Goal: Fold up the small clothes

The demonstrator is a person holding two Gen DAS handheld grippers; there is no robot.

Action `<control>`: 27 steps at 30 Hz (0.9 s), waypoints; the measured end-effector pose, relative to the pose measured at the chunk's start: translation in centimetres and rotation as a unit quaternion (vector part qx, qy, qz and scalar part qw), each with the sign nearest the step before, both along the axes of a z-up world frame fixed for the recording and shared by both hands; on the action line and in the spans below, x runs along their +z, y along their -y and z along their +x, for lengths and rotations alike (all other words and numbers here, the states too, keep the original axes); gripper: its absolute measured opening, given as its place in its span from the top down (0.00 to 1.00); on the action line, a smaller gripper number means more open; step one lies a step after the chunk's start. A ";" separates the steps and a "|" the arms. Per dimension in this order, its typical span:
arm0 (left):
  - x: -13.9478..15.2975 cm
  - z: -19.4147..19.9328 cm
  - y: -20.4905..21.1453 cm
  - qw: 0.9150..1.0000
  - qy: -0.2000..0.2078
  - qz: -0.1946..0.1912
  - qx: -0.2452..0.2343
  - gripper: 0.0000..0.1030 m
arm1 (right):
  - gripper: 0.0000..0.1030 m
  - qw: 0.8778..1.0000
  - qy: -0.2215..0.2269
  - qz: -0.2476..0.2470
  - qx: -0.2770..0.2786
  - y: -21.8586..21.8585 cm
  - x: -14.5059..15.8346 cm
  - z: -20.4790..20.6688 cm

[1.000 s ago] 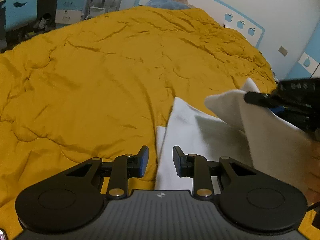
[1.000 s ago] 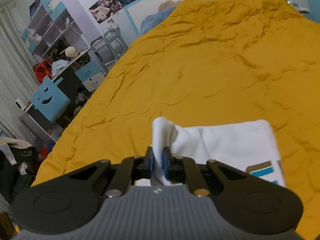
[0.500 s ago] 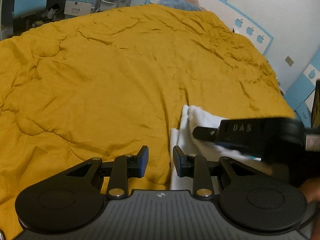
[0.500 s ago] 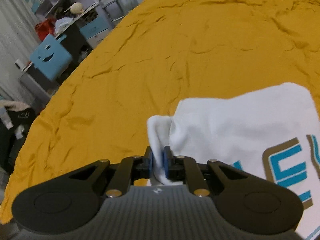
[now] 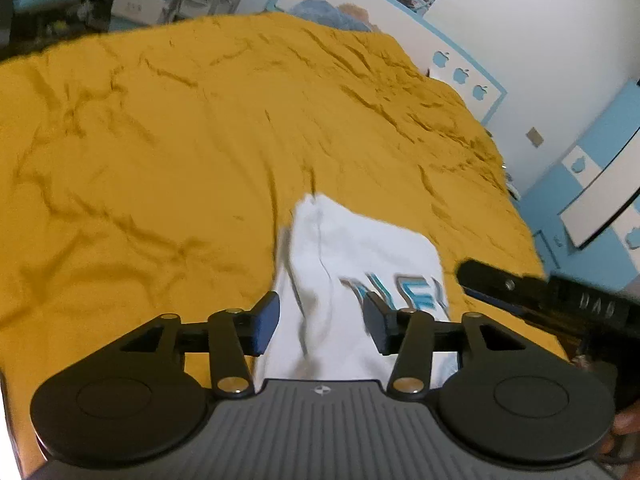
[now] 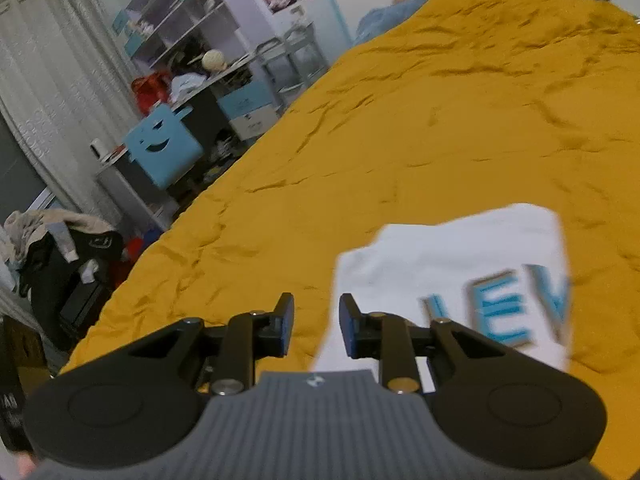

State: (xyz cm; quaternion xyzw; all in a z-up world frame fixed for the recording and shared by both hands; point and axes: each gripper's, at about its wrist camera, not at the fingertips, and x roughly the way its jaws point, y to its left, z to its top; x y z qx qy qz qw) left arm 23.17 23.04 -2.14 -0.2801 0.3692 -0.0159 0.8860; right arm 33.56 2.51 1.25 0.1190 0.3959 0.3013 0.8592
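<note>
Since the previous frame, the right hand-held gripper point(image 6: 316, 326) has released the white T-shirt point(image 6: 448, 268); both it and the left hand-held gripper point(image 5: 320, 322) are opening, empty. Folded on the yellow quilt point(image 5: 160, 152), the shirt looks light and limp; grasp hems or corners.

White shirt point(image 6: 448, 264) on yellow quilt point(image 6: 400, 140)

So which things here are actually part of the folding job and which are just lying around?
Part of the job:
- white shirt
- left gripper, jaws opening
- right gripper, jaws opening

Just lying about:
- yellow bedspread
- blue smiley chair
- clothes pile
</note>
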 end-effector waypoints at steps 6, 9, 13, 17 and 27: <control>-2.2 -2.2 0.6 0.998 -0.025 -0.053 -0.004 0.39 | 0.74 0.996 0.020 -0.072 -0.050 7.4 -2.2 -4.6; -4.2 -2.3 0.7 0.996 -0.042 -0.076 0.003 0.39 | 0.72 0.991 0.018 -0.110 -0.071 10.3 -4.2 -6.5; -6.3 -1.5 1.0 0.995 -0.055 -0.085 0.008 0.40 | 0.65 0.988 0.012 -0.141 -0.064 13.3 -6.8 -9.4; -6.6 -0.8 1.4 0.997 -0.044 -0.060 0.011 0.57 | 0.64 0.988 0.002 -0.146 -0.048 14.0 -8.7 -10.9; -2.5 -2.3 3.6 0.999 0.022 0.028 -0.011 0.88 | 1.00 0.989 0.010 -0.134 -0.066 12.9 -9.5 -10.6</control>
